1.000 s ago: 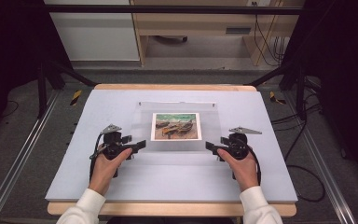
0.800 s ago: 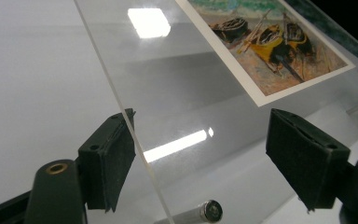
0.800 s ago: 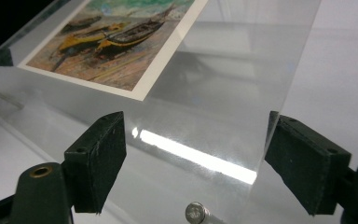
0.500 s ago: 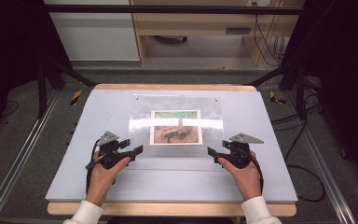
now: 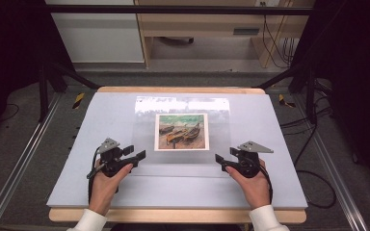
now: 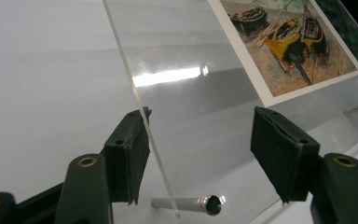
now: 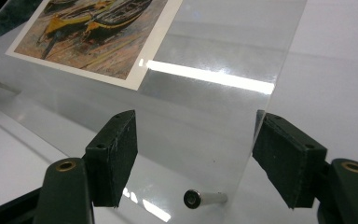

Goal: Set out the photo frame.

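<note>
**Lining up both grippers at the near corners of the pane**

Having shifted a little toward 6 o'clock since one second ago, and now waiting at the near edge of the clear pane (image 5: 183, 139). Lying flat at the middle of the table (image 5: 279, 192), with the boat picture (image 5: 181, 131) in its centre.

Holding the left gripper (image 5: 136, 152) at 8 o'clock of the picture, jaws spread, the pane's side edge passing between them close to one pad. Holding the right gripper (image 5: 224, 155) at 4 o'clock, jaws also spread around its corner, pinching nothing.

Probably preparing to grip: advancing evenly on both sides, pressing on bare pane only, keeping away from each metal pin (image 6: 186, 204).

Counting: two grippers, one pane, one picture, two pins near the jaws; layers impossible to tell.
</note>
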